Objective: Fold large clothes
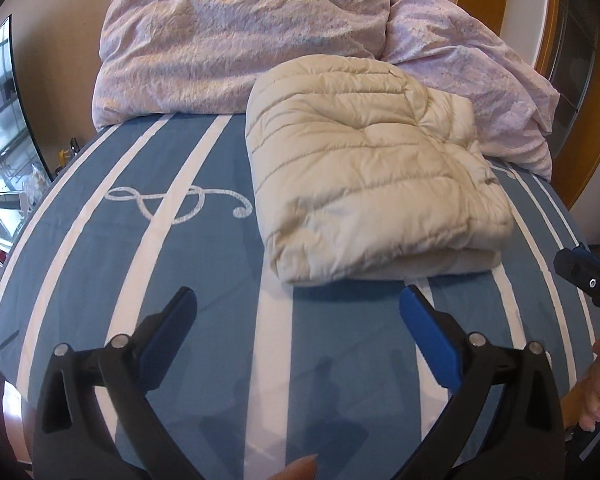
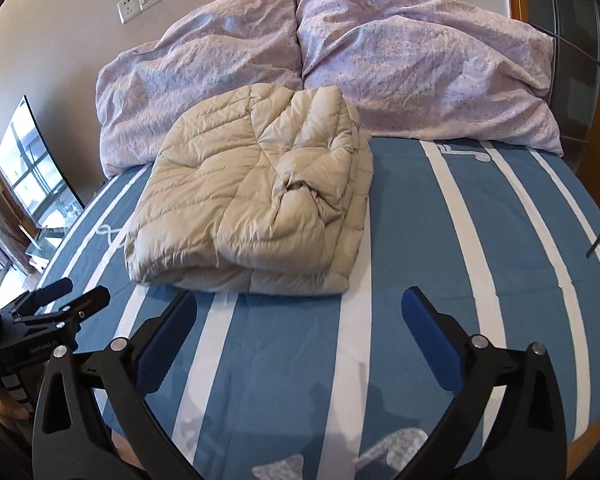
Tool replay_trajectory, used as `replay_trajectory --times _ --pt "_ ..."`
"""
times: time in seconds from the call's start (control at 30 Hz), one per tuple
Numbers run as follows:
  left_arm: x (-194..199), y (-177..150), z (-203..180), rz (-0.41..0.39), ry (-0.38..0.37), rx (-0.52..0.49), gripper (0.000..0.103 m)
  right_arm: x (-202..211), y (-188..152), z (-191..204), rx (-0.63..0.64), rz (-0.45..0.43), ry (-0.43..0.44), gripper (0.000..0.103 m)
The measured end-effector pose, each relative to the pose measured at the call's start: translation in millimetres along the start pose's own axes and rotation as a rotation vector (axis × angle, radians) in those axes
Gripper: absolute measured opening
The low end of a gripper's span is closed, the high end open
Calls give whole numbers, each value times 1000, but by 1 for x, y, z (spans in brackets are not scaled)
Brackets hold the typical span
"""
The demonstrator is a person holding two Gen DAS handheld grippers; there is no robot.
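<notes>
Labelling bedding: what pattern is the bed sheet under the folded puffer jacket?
Blue bed sheet with white stripes and music-note motifs; clearest in the right wrist view.

Both wrist cameras look down and forward across the blue, white-striped bedsheet (image 1: 204, 320) toward two lilac pillows (image 2: 420, 76) at the wall. Both views share the folded cream quilted jacket (image 1: 364, 176), right of centre from the left camera, left of centre from the right.

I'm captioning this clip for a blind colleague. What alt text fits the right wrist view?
A cream puffer jacket lies folded into a thick bundle on a blue bedsheet with white stripes. Behind it, two crumpled lilac pillows lean against the wall. In front, the right tool hangs open and empty above the sheet, apart from the jacket.
</notes>
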State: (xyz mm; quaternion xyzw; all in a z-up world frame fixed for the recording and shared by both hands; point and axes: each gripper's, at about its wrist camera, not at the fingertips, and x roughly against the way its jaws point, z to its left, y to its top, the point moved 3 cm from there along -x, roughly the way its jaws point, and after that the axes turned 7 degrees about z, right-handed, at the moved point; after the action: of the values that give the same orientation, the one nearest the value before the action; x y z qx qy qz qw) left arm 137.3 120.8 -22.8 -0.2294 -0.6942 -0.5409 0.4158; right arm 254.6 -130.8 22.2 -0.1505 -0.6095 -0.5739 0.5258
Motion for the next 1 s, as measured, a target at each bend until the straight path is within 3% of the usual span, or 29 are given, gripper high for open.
replay_trajectory --times 0.2,1.0 --pt "8 -10 -5 38 -33 1 101 4 -9 7 17 32 22 102" --pt "37 -24 -15 47 -68 -13 101 26 -21 19 20 78 42 102"
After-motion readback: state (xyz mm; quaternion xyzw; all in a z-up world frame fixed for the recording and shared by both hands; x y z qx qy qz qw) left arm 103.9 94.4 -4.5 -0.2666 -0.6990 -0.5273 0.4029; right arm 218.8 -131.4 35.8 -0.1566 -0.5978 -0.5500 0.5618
